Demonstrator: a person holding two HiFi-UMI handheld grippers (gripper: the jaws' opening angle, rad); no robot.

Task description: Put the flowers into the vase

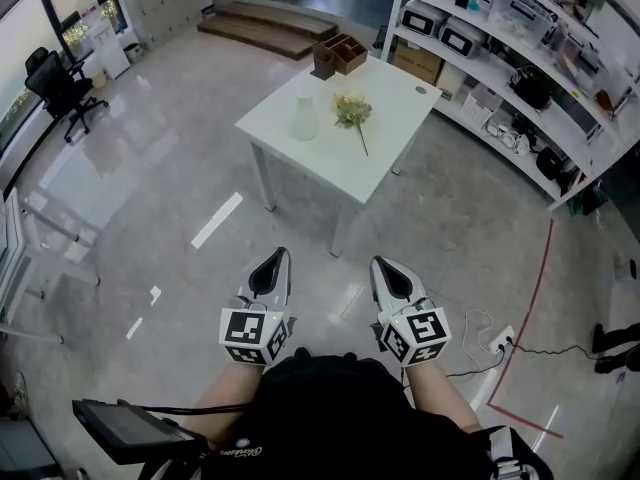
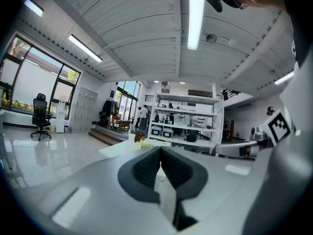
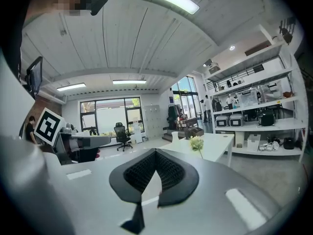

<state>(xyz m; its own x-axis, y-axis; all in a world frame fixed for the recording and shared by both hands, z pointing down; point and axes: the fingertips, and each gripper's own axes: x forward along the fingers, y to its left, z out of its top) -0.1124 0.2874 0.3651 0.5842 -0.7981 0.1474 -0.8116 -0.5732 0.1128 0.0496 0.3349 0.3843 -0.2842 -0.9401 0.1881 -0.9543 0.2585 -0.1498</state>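
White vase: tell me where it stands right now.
In the head view, the white bottle-shaped vase stands upright on the white square table, just left of the pale yellow flowers lying there, with a brown wooden box behind them.

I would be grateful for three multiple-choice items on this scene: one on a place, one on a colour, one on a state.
1. Where are the flowers?
A. Lying on the white table, beside the vase
B. Standing in the vase
C. On the floor

2. What colour is the vase?
A. Red
B. White
C. Black

3. How do the jaws of the right gripper stand?
A. Wide apart
B. Closed on a flower stem
C. Together, with nothing between them

Answers:
1 A: the head view shows the stem flat on the tabletop, next to the vase.
2 B: the vase is as pale as the table.
3 C: the right gripper view shows the pads meeting at their tips, empty.
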